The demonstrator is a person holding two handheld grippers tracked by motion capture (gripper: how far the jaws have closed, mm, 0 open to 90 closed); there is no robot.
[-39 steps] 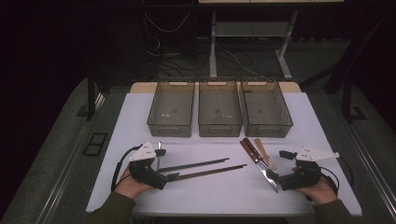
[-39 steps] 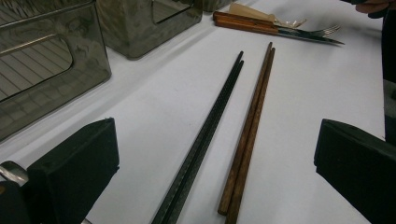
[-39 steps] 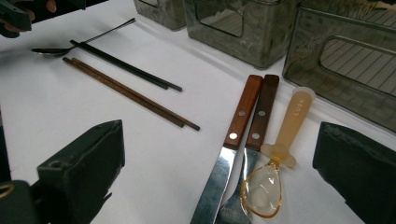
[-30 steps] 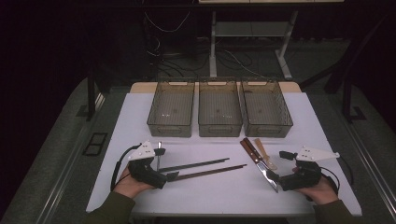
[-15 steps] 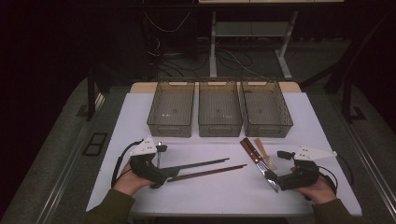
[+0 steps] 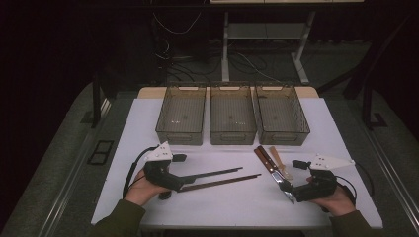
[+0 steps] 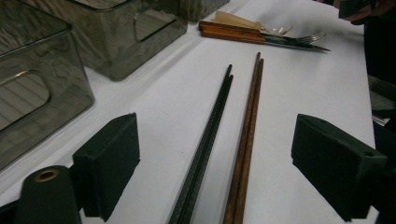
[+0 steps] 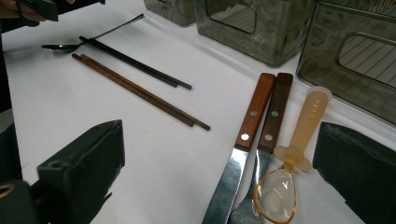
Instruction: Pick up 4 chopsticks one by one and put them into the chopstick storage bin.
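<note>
A black pair of chopsticks and a brown pair lie side by side on the white table. My left gripper straddles their near ends. Its jaws have just been closing, but the pads stand clear of both pairs, so it is open. At the right, my right gripper is open around the blade ends of a wooden-handled knife, a matching fork and a clear plastic spoon.
Three grey see-through bins stand in a row at the back of the table. A metal spoon lies by the left hand, beyond the chopsticks. The table's front edge runs just under both hands.
The left hand has shifted a little to the right, over the chopsticks' ends. The right hand has kept still.
</note>
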